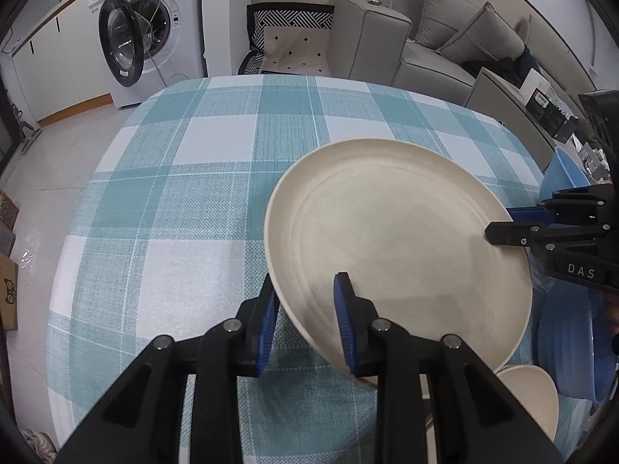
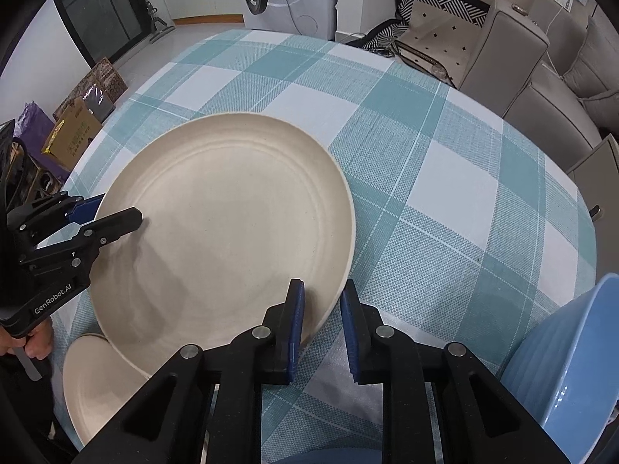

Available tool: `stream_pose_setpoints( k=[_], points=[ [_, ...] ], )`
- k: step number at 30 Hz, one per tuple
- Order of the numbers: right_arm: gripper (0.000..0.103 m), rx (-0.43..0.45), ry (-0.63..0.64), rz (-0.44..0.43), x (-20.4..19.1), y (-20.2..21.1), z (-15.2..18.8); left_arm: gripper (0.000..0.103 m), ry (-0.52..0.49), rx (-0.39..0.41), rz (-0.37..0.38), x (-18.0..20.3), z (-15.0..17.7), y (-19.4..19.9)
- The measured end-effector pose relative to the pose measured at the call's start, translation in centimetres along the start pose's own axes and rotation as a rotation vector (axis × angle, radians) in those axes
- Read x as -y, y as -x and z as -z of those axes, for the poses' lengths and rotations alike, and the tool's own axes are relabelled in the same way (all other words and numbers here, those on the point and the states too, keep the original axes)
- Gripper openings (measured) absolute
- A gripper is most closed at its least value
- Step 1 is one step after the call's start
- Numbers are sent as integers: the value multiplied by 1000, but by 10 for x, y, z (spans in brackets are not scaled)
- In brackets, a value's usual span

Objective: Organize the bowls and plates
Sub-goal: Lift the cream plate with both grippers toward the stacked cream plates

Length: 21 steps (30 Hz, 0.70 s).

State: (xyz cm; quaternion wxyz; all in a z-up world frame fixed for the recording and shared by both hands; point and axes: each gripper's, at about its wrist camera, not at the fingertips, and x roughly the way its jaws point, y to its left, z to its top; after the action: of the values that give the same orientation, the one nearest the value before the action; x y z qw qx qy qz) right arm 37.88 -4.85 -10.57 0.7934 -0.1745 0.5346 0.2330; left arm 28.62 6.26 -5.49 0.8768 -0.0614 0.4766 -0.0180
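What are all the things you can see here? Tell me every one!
Large plate: one, cream, held over the table, gripped at both sides.
Small plate: one, cream, partly under the large plate.
Bowl: one, blue, right edge of the table.
Tablecloth: one, teal and white check, covering the table.
Washing machine: one, white, door open, behind the table.
Sofa: one, grey, far right.
Left gripper: black with blue pads, shut on the plate's rim.
Right gripper: same colours, shut on the opposite rim.
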Motion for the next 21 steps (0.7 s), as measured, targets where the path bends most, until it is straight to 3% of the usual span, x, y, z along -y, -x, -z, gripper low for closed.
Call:
stream_pose_setpoints(
  k=[21],
  points=[
    [19, 140, 6, 7, -18, 56, 19, 27, 5, 104, -14, 0, 6, 47]
  ],
)
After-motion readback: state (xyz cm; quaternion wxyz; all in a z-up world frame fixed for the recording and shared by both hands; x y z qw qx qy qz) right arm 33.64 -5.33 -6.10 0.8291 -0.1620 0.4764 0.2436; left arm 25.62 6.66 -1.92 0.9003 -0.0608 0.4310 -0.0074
